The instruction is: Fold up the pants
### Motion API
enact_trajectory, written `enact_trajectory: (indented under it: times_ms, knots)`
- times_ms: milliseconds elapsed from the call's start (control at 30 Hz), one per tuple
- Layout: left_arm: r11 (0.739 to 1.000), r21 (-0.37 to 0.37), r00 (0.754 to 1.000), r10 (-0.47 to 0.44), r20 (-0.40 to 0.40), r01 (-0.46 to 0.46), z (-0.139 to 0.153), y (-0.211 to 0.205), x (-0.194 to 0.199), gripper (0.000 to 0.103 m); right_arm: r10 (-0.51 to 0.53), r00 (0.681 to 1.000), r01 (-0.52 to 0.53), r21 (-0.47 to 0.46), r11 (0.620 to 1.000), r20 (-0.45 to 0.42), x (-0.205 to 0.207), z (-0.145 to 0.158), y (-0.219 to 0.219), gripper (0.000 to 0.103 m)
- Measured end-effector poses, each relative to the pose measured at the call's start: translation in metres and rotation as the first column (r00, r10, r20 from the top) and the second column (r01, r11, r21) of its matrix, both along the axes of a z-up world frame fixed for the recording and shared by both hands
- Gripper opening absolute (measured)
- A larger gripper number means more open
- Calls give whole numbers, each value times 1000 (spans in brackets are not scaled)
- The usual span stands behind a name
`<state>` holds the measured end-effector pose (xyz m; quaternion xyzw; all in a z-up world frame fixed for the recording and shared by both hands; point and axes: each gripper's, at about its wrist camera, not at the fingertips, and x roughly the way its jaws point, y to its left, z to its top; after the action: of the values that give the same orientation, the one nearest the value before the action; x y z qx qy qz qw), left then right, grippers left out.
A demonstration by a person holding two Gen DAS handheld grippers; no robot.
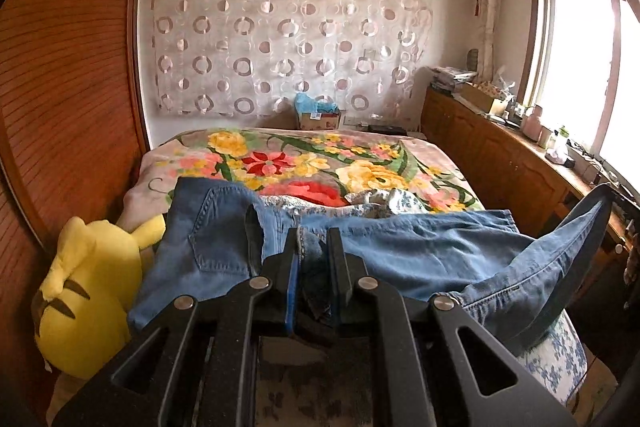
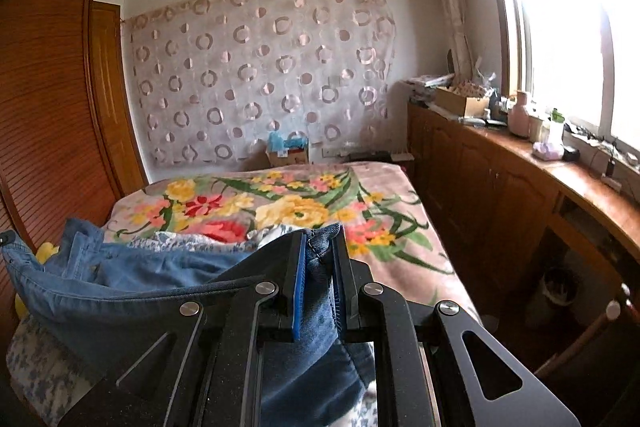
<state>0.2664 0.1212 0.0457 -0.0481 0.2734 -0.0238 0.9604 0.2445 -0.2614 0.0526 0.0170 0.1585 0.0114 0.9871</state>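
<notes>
My left fingers pinched a bunched fold of the faded blue pants, while my right fingers clamped another denim edge. The pants hung stretched between both above the bed, creased, one back pocket showing, apparently near a yellow plush toy.

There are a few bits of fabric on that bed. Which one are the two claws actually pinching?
The blue denim jeans. Both the left gripper and right gripper are shut on them, lifting their edge, while the floral blanket and blue-flowered white cloth lie untouched.
</notes>
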Motion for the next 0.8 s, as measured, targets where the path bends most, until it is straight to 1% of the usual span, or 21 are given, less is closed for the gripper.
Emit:
enact_trajectory:
  times_ms: [300,467,667,800]
  knots:
    - [1000,10,1000,10,-3,-10,4,2,52,13,-7,1000,8,-36,999,24,20,-3,4,12]
    - [1000,8,1000,22,-5,-22,3,2,82,13,-17,1000,18,-64,998,19,36,-4,10,12]
    - [1000,15,999,26,-27,-26,-7,3,119,13,-36,999,37,-88,995,4,59,-3,15,12]
    - [999,20,999,28,-45,-27,-16,3,138,13,-53,998,50,-112,992,-16,74,-5,20,12]
